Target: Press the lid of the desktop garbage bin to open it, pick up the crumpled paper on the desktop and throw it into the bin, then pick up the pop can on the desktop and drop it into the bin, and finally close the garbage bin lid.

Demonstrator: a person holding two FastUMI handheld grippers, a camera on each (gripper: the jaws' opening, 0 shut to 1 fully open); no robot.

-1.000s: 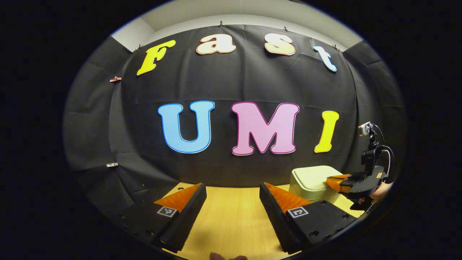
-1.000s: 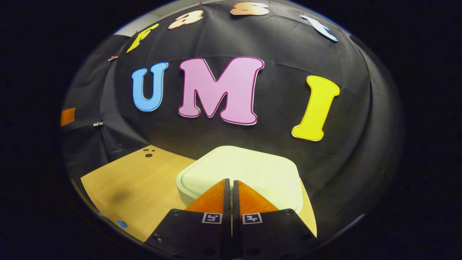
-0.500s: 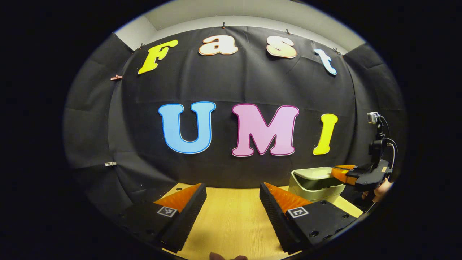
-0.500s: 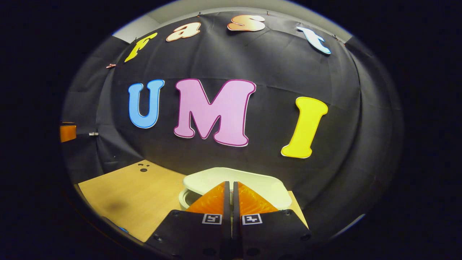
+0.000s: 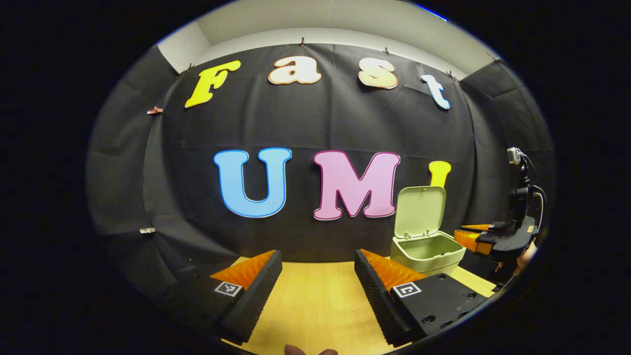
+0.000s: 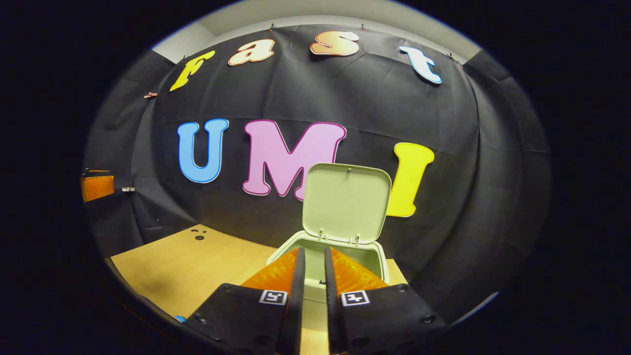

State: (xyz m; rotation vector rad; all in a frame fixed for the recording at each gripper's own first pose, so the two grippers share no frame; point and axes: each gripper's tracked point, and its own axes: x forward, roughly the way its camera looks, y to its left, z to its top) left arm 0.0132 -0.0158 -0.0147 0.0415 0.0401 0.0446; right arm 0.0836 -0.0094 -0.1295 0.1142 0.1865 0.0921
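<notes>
Item 1. Left gripper (image 5: 318,268): fingers spread wide apart, nothing between them, touching nothing. It hung above the wooden desktop (image 5: 315,301), whose bare boards showed in the gap between the two fingers. State: released, empty.

Item 2. Right gripper (image 6: 314,259): fingers parted by a narrow gap only, nothing gripped between them. In the right gripper view its tips stood just before the near rim of the bin, over or at the front edge; whether they touched the rim could not be told. In the left gripper view the same right gripper (image 5: 468,235) appeared at the far right, level, just beside the bin's right side, held by a hand (image 5: 523,256) of which only a little showed. State: slightly open, holding nothing.

Item 3. Garbage bin (image 6: 379,261): pale, box-shaped, standing on the desktop near the back wall. In the left gripper view the bin (image 5: 426,252) sat to the right of the left gripper's right finger.

Item 4. Lid (image 6: 346,203): raised, standing nearly upright on hinges at the bin's rear edge, its inner face turned to the right gripper's camera. Same lid (image 5: 419,211) seen upright in the left gripper view. The bin's mouth lay open; its contents could not be made out.

Item 5. Desktop (image 6: 197,261), right gripper view: light wood, a few small dark holes near its far left corner.
</notes>
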